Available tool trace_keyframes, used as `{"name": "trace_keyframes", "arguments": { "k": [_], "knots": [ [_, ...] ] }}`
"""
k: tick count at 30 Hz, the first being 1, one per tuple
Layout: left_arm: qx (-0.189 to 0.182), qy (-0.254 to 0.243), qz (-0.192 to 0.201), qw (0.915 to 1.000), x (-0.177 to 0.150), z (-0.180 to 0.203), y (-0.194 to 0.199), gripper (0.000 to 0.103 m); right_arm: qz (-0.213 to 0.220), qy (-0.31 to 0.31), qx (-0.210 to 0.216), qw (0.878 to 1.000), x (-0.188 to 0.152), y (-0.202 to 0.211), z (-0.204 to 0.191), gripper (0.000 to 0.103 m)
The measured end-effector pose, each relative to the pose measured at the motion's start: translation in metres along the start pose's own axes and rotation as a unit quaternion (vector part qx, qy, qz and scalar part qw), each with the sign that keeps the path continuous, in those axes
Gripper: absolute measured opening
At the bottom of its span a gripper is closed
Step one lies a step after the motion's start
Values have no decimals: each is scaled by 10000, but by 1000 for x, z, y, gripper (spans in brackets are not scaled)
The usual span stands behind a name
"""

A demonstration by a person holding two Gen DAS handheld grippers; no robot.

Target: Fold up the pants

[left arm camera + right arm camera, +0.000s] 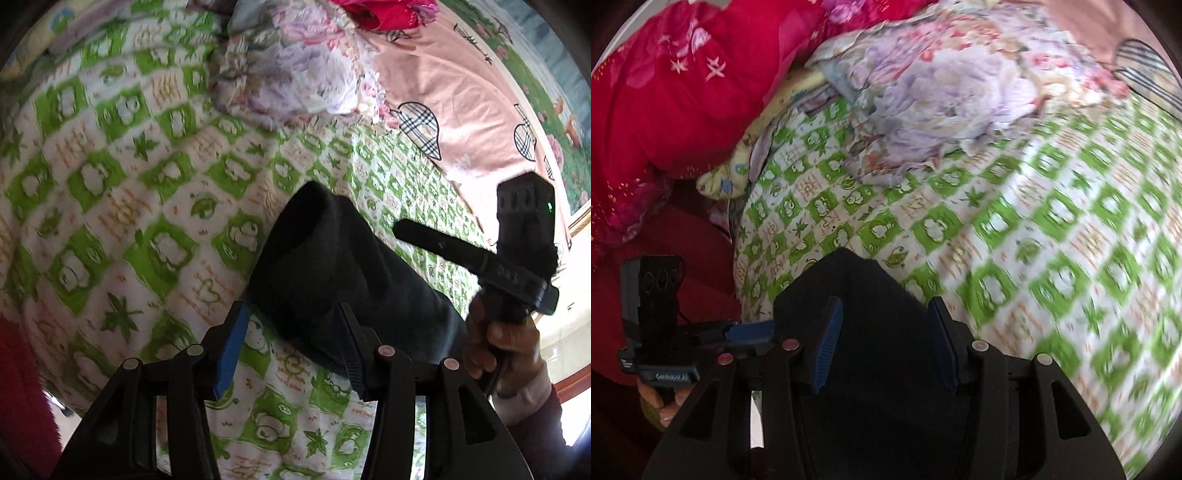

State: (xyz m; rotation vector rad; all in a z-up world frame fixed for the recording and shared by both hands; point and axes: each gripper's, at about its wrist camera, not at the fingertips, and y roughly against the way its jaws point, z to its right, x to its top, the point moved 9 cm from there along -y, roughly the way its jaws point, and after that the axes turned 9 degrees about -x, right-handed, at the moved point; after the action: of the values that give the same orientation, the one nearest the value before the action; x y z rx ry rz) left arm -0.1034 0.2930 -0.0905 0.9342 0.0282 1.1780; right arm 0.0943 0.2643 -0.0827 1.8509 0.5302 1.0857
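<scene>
Black linkage arms of the left tongs [291, 347] fill the near edge of the left wrist view, their blue ribbed pads spread wide. Only the right pad touches the pants [332, 273]; the left pad stands clear over the bedsheet [110, 177], so this tool seems to steady or guide the cloth, not pinch it.

To the right, the pants show as a dark, soft, matte bundle (already doubled over, judging by its thick rounded far edge), lifted slightly off the bed and stretching right toward the other tool. Its far tip points up the bed.

Further right, the right hand [506, 354] wraps the handle of the right tongs [886, 343]. In the right wrist view, dark cloth fills the whole gap between those pads, which sit partly closed against it, so they look to be pinching the pants. Holding one end high probably keeps the fold from slipping while it is carried or laid down.

Beneath everything, the bedsheet is thin cotton printed in a green and white checker of cartoon animals and leaves, blurred by motion. At the far side lies a crumpled floral quilt [942, 92] in lilac and cream. A glossy red quilt [676, 92] sits at the far left in the right wrist view, and a smooth pink sheet [443, 85] with plaid hat motifs at the far right in the left wrist view.
</scene>
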Motion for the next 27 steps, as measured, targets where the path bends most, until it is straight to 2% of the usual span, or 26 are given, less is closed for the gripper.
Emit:
{"name": "trace_keyframes", "arguments": {
  "k": [7, 11, 14, 16, 18, 21, 27],
  "knots": [
    [-81, 227, -353, 9991, -13, -1, -24, 52, -419, 267, 186, 9986, 3, -21, 3, 50],
    [-158, 416, -357, 9984, -12, -4, -31, 53, -721, 447, 306, 9959, -3, -36, 0, 50],
    [-182, 466, -338, 9982, -9, -4, -36, 50, -780, 490, 449, 9947, -3, -44, -5, 50],
    [-193, 496, -317, 9981, -6, -4, -40, 45, -752, 588, 436, 9945, -4, -48, -10, 49],
    [-192, 489, -324, 9981, -5, -3, -43, 36, -734, 689, 410, 9941, -5, -50, -15, 30],
    [-181, 325, -246, 9990, -2, 4, -41, 24, -602, 805, 260, 9946, -5, -43, -18, 23],
    [-406, 48, -97, 9991, 9, 32, -29, 19, -45, 461, 283, 9985, 1, -3, -14, 18]
  ]
}}
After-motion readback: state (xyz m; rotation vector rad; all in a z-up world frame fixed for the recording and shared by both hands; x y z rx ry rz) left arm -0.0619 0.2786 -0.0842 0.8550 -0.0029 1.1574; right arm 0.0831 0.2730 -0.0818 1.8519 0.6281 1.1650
